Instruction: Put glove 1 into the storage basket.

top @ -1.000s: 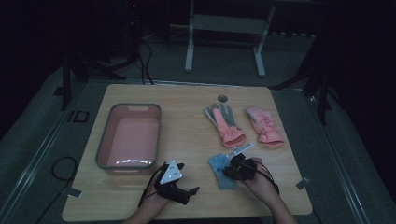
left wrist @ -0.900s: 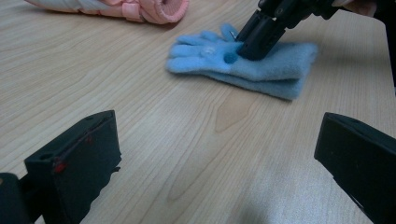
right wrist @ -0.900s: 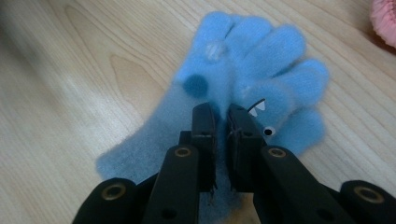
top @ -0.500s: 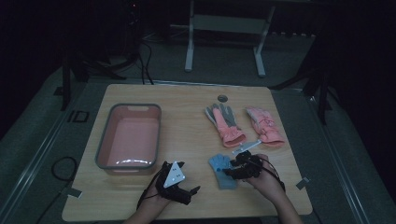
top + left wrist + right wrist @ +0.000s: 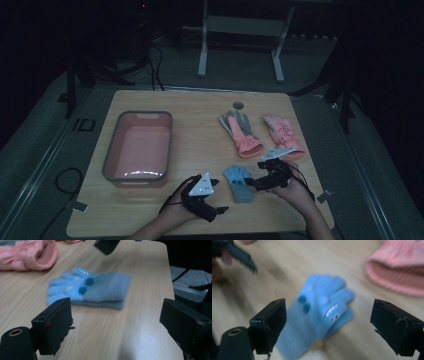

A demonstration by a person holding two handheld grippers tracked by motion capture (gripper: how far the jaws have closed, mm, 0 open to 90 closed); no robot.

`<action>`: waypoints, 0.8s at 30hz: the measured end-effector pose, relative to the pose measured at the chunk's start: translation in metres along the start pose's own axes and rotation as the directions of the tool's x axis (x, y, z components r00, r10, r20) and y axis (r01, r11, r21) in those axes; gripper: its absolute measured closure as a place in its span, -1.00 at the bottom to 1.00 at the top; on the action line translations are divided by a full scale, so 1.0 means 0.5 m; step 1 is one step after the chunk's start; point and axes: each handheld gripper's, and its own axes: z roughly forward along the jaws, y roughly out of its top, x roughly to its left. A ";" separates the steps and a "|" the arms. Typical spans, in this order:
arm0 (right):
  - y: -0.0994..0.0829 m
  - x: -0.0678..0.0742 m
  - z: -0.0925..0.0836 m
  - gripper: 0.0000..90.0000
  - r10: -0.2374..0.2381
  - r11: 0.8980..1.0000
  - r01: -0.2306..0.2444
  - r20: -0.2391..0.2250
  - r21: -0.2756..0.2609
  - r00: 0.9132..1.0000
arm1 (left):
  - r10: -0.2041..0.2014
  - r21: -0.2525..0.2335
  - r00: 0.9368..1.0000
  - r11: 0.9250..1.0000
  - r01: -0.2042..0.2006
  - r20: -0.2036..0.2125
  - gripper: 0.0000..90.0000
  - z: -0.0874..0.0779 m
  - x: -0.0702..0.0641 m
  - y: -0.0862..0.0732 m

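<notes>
A folded light-blue glove point(image 5: 239, 182) with two dark dots lies flat near the table's front edge, between my two grippers. My right gripper point(image 5: 254, 176) hovers just right of it, open. Its jaws have just been opening, and the blue glove point(image 5: 319, 310) lies on the table below the gap, untouched. My left gripper point(image 5: 216, 212) sits left of the glove, open. Its jaws have just closed a little with nothing between them. In the left gripper view the blue glove point(image 5: 92, 290) lies on the wood ahead of the jaws.
Two pink gloves point(image 5: 242, 132) point(image 5: 282, 134) lie behind the blue one at the right of the wooden table point(image 5: 200, 107). A pink tub point(image 5: 137, 150) with a grey rim stands at the left. The table's right edge runs close to the right hand.
The right gripper's jaws have spread and it has drawn up and to the right, off the blue glove. The left gripper has shifted right, toward the glove. The glove stays put.
</notes>
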 end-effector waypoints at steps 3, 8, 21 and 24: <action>0.003 0.001 0.008 -0.58 0.001 1.000 -0.001 -0.014 0.011 1.000 | 0.068 0.006 0.997 0.998 -0.068 0.031 -0.63 0.017 -0.004 0.021; 0.012 -0.018 0.030 0.06 0.026 1.000 -0.026 -0.019 0.007 0.999 | 0.185 0.030 0.981 0.982 -0.187 0.057 -0.44 0.055 -0.012 0.047; -0.004 -0.019 0.112 -0.16 0.029 0.996 -0.031 0.025 0.084 0.999 | 0.249 0.126 0.965 0.958 -0.257 0.078 -0.21 0.125 0.003 0.047; -0.008 -0.013 0.118 -0.10 0.018 0.996 -0.020 0.030 0.089 0.999 | 0.233 0.163 0.970 0.957 -0.242 0.074 -0.20 0.137 0.010 0.043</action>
